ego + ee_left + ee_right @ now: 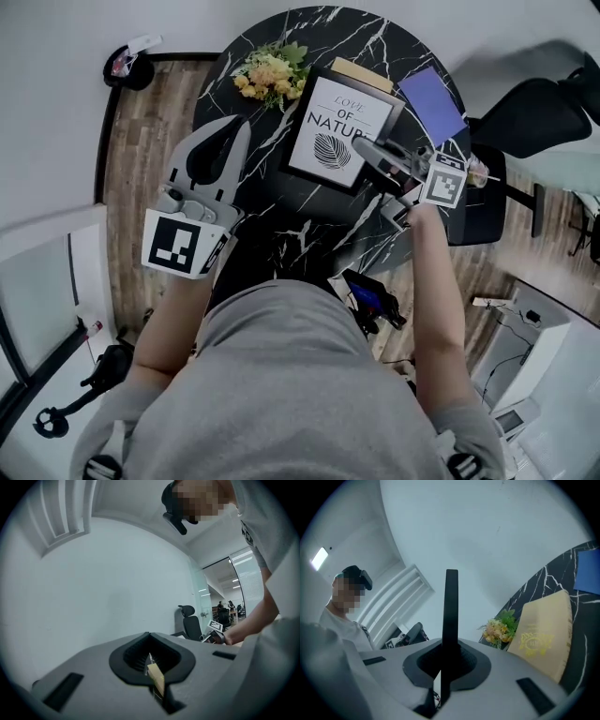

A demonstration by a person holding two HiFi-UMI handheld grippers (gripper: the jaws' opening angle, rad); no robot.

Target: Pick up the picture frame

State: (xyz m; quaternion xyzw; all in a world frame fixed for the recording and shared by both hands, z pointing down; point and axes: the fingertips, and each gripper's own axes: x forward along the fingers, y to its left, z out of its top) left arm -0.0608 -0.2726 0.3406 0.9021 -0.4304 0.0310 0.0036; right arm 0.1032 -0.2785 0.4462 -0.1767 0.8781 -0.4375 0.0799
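- A round black marble table [281, 234] with white veins stood on a wood-plank floor [141, 150], close to a plain white wall [93, 583].
- The picture frame [337, 131], black-edged with a leaf print, was over the far middle of the table, face up and tilted.
- The right gripper [364, 147] pinched the frame's right edge; in the right gripper view the thin black edge stood upright between the pads.
- The left gripper [239, 129] hung over the table's left side, its fingers pressed together, well apart from the frame.
- A bunch of yellow flowers [270, 75] lay at the table's far left, just beside the frame's corner.
- A tan box [361, 75] sat behind the frame, and a blue notebook [431, 101] lay to its right near the rim.
- A black office chair [539, 117] stood right of the table.
- Past that chair, the left gripper view showed a glass partition [243, 583] with lit office space behind it.
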